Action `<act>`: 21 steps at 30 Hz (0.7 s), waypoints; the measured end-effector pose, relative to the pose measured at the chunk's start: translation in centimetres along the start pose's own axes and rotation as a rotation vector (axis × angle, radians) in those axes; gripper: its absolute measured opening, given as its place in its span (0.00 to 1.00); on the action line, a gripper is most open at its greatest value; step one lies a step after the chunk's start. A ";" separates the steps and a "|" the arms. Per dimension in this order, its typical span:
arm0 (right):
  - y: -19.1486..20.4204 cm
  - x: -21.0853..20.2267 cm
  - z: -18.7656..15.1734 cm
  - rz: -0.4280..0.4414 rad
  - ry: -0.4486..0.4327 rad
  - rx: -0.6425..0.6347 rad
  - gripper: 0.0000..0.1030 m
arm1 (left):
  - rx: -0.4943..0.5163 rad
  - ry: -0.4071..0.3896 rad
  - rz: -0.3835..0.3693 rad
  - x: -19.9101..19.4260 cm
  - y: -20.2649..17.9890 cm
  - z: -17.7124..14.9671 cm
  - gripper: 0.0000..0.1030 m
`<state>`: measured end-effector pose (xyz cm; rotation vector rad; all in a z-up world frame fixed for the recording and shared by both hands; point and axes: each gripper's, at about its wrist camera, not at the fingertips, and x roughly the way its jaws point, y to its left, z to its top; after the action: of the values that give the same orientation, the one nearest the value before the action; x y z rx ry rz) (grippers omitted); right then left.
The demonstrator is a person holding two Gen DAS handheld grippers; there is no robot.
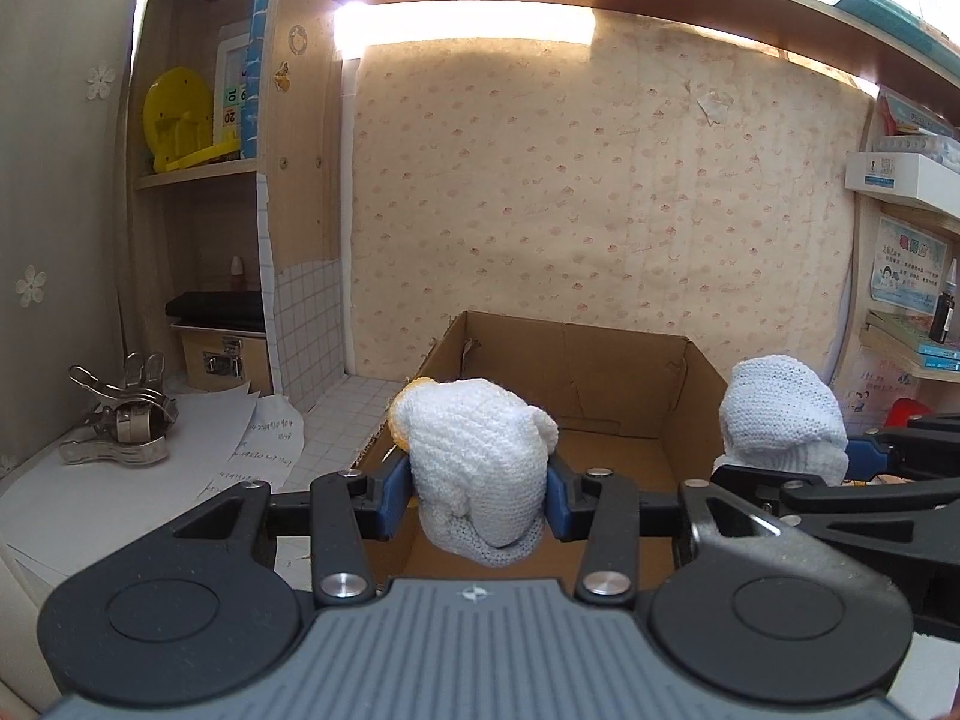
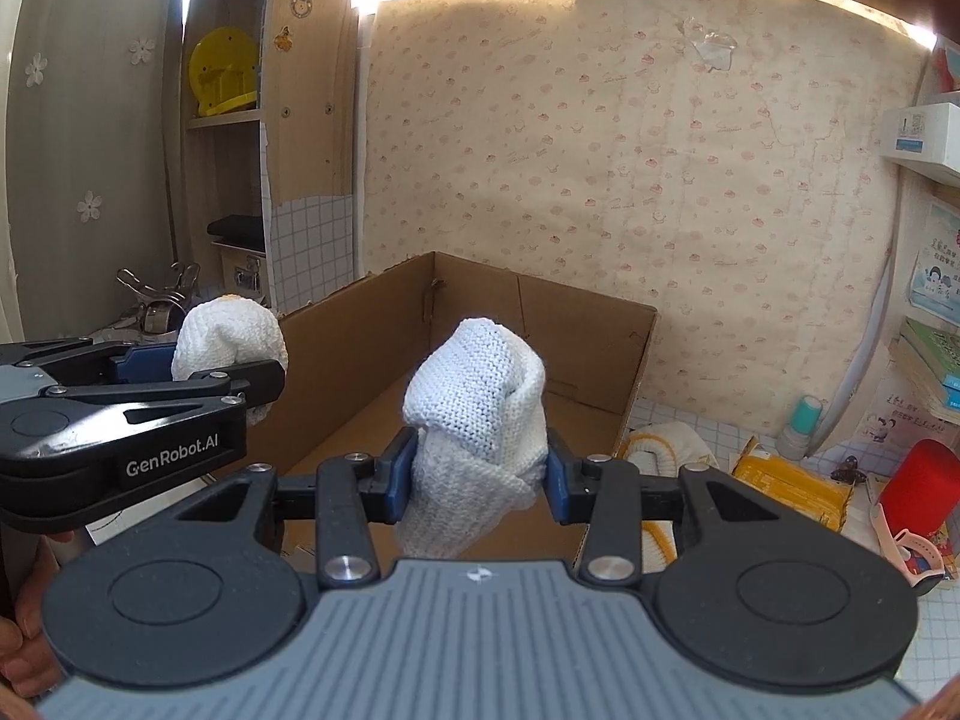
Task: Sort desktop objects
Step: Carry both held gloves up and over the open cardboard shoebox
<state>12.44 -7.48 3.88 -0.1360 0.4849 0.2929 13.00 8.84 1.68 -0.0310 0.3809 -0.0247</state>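
A bunched white knitted glove (image 1: 480, 468) is clamped by the left gripper (image 1: 479, 495) above the open brown corrugated cardboard box (image 1: 600, 360). A second white knitted glove (image 2: 480, 414) is pinched by the right gripper (image 2: 479, 483). A red cylindrical container (image 2: 918, 483) is shown whole only by the right wrist view.

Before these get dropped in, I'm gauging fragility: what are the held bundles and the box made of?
Both white gloves look like soft knitted cotton, matte, with visible stitch rows. The box looks like plain brown corrugated cardboard, with creased walls and torn edges.
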 end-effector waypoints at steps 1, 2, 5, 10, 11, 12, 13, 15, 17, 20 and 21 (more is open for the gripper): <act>0.1 0.1 0.0 0.001 0.002 -0.001 0.41 | 0.002 0.002 0.003 0.1 0.1 0.0 0.45; 0.1 0.2 0.0 0.002 0.004 -0.002 0.41 | 0.002 0.004 0.005 0.1 0.1 0.0 0.45; 0.2 0.5 0.0 0.006 0.009 -0.004 0.41 | -0.002 0.005 0.011 0.2 0.3 -0.1 0.45; 0.4 0.9 0.0 0.011 0.017 -0.009 0.41 | 0.000 0.004 0.021 0.3 0.4 -0.1 0.45; 0.4 0.9 0.0 0.011 0.018 -0.010 0.41 | 0.000 0.006 0.022 0.3 0.4 -0.1 0.45; 0.4 0.9 0.0 0.011 0.019 -0.011 0.41 | -0.001 0.006 0.022 0.4 0.4 -0.1 0.45; 0.4 1.0 -0.1 0.013 0.020 -0.012 0.41 | -0.003 0.007 0.022 0.4 0.5 -0.2 0.45; 0.4 1.0 -0.1 0.013 0.022 -0.012 0.41 | -0.003 0.010 0.023 0.4 0.5 -0.2 0.45; 0.4 1.0 -0.1 0.014 0.023 -0.010 0.41 | -0.002 0.009 0.023 0.4 0.4 -0.2 0.45; 0.4 1.1 -0.2 0.013 0.027 -0.009 0.41 | -0.002 0.008 0.025 0.4 0.5 -0.2 0.45; 0.4 1.2 -0.2 0.015 0.026 -0.008 0.41 | -0.002 0.008 0.026 0.4 0.5 -0.2 0.45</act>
<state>13.20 -6.88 3.11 -0.1447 0.5112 0.3079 13.33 9.31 1.30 -0.0282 0.3897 0.0013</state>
